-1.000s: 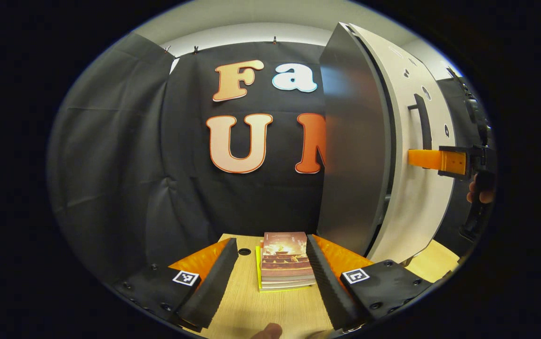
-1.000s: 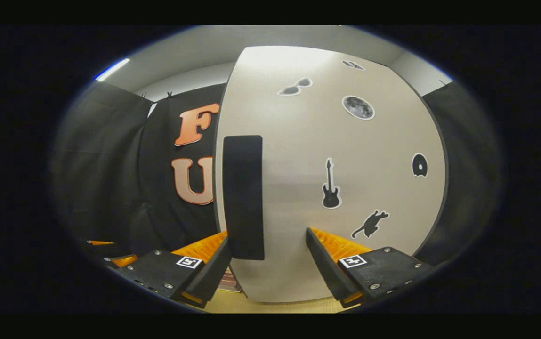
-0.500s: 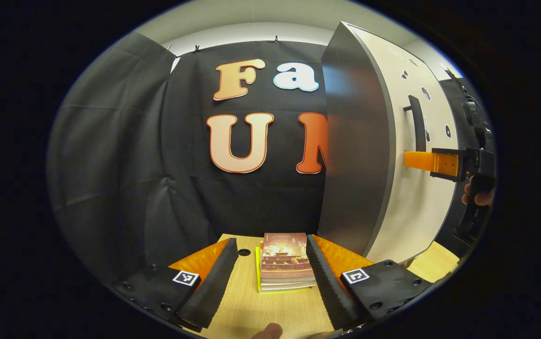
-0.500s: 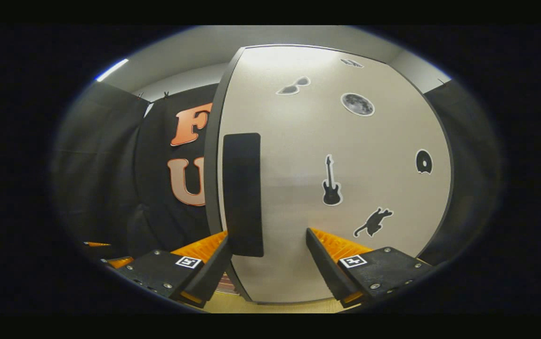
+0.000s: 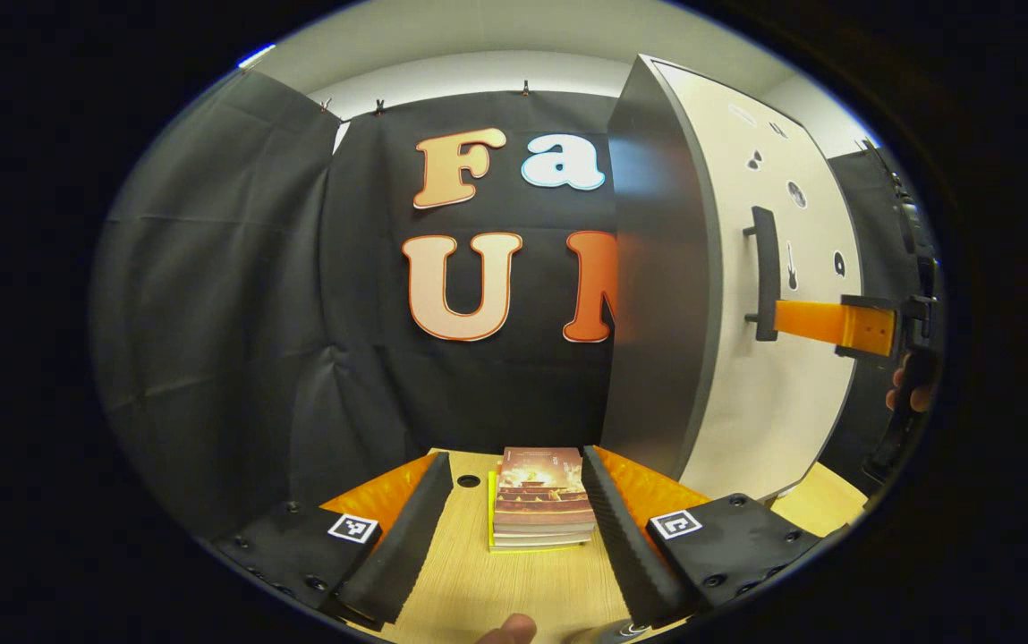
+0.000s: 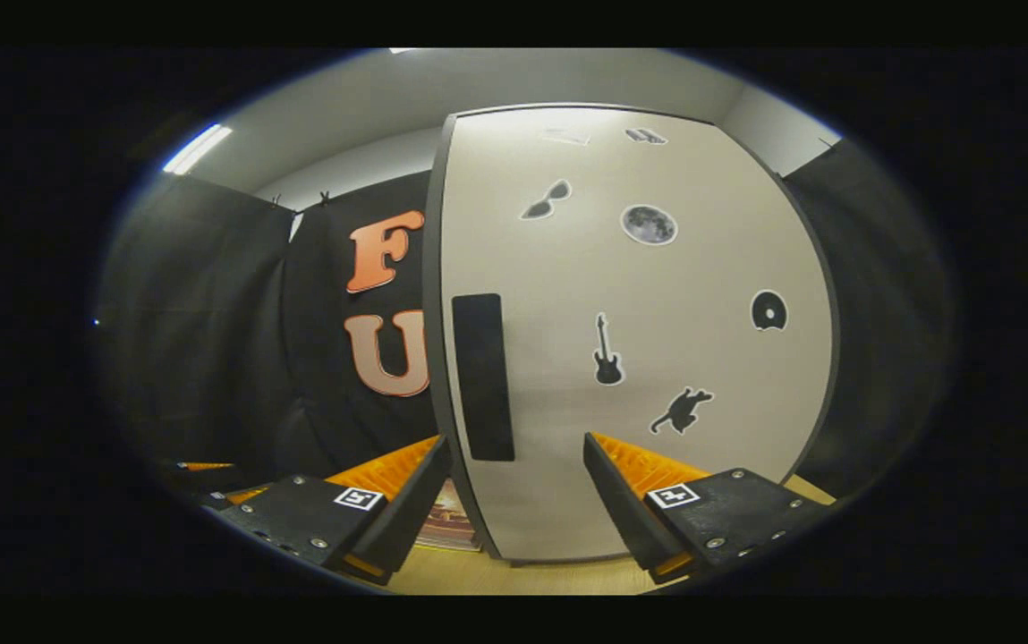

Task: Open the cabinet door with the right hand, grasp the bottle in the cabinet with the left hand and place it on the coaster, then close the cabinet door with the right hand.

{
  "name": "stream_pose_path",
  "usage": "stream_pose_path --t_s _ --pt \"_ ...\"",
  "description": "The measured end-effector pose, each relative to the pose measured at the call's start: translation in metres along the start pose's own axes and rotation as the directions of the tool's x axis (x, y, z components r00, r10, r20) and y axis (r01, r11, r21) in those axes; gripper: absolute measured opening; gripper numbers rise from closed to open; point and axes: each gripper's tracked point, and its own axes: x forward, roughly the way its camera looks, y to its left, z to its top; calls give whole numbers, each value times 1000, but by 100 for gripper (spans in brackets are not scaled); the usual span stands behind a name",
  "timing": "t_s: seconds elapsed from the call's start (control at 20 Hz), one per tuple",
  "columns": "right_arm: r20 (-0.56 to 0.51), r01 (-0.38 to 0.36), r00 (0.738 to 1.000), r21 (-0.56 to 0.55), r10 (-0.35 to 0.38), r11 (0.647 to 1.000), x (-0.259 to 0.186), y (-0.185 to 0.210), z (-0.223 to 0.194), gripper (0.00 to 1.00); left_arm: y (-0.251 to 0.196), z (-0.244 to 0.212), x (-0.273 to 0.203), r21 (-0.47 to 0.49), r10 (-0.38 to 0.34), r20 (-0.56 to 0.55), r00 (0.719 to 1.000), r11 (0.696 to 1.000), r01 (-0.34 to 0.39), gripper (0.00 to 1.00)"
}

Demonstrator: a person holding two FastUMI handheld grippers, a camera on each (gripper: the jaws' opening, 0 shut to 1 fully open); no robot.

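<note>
Both grippers gape empty: right gripper (image 6: 509,501) faces the cabinet door (image 6: 639,358), its handle (image 6: 483,377) at 12 o'clock; bottle hidden behind it; risk: fingers closing short of the handle, or left gripper (image 5: 514,528) knocking the books (image 5: 540,505).

Black screwed tongs (image 5: 514,537) — square markers, seemingly.
</note>
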Motion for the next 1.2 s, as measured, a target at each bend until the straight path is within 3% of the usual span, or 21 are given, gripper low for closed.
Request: stream_pose_path --t_s 0.55,1.2 --pt "-21 71 997 -17 -71 997 -158 -59 -10 92 -56 30 -106 26 -11 33 999 1000 10 95" --pt "-8 70 997 -51 -71 996 -234 -83 2 92 -75 44 -193 43 -1 74 997 999 -2 95"
